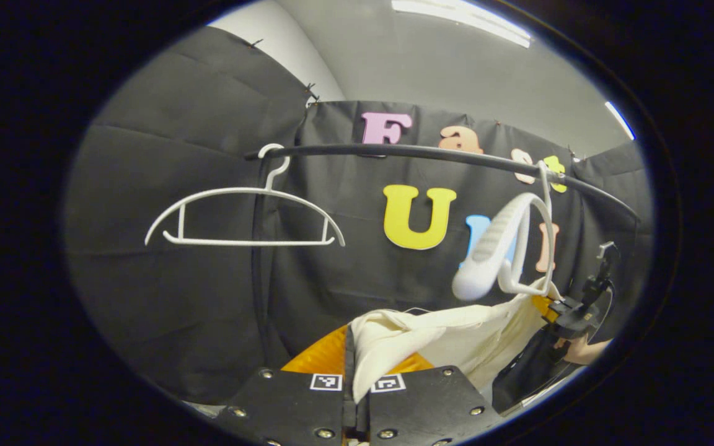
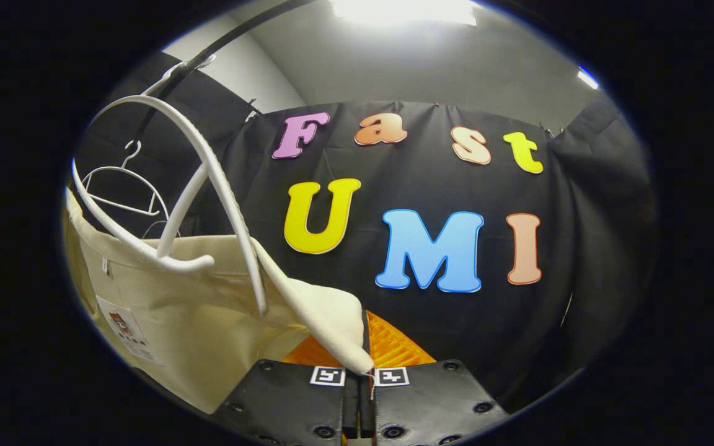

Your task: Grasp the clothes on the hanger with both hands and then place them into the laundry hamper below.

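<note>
A cream garment (image 1: 456, 337) stretches between both grippers below a tilted white hanger (image 1: 509, 244) that hangs from the black rail (image 1: 425, 153). In the left gripper view my left gripper (image 1: 357, 387) is shut on one corner of the cloth. The right gripper (image 1: 571, 310) holds the far end at the right, with a hand (image 1: 586, 350) behind it. In the right gripper view my right gripper (image 2: 360, 379) is shut on a cloth tip, and the garment (image 2: 196, 322) hangs to its left. The hanger (image 2: 208, 179) rests against the cloth's upper edge.
A second, bare white hanger (image 1: 245, 217) hangs farther left along the rail, and appears small in the right gripper view (image 2: 124, 186). A dark upright pole (image 1: 258, 266) stands below it. The rail (image 2: 233, 34) passes overhead. Black cloth walls close the booth behind.
</note>
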`<action>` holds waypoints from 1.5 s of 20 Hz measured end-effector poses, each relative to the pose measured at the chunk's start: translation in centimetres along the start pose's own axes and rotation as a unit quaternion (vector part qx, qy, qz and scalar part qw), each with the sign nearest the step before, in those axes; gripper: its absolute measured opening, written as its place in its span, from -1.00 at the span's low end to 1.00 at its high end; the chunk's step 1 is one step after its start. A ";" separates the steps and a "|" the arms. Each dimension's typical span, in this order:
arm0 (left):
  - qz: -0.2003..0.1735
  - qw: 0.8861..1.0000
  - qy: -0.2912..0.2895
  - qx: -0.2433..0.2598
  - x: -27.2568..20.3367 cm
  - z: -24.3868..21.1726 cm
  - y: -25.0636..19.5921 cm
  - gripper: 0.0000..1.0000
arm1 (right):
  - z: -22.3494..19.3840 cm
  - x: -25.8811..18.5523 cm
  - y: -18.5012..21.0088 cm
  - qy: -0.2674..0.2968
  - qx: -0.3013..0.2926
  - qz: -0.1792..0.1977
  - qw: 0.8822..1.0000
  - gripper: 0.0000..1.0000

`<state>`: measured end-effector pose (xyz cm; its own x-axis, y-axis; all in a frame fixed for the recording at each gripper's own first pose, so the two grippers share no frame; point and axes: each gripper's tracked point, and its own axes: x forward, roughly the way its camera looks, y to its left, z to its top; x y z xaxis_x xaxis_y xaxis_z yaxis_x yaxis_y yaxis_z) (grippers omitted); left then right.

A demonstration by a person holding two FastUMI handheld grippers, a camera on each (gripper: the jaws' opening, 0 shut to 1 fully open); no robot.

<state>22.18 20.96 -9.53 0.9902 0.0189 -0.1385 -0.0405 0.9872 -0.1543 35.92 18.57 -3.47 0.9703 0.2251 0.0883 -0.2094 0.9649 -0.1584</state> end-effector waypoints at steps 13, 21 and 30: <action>0.013 0.999 0.049 -0.001 -12.1 -8.9 -0.1 -0.95 | -5.4 -17.0 -0.9 0.121 0.033 -0.028 0.992 -0.94; -0.072 0.992 0.067 0.074 -15.7 -12.3 -7.2 -0.95 | -4.6 -26.2 1.5 0.155 0.030 -0.043 0.987 -0.88; -0.156 0.975 0.096 0.127 -15.7 -17.9 -16.1 -0.95 | -6.9 -31.8 5.6 0.206 0.067 -0.032 0.976 -0.88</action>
<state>4.88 1.93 -22.39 0.9052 -0.2937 -0.3073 0.3162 0.9484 0.0249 4.76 15.93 -13.96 0.9427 0.1166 -0.3127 -0.1334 0.9905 -0.0329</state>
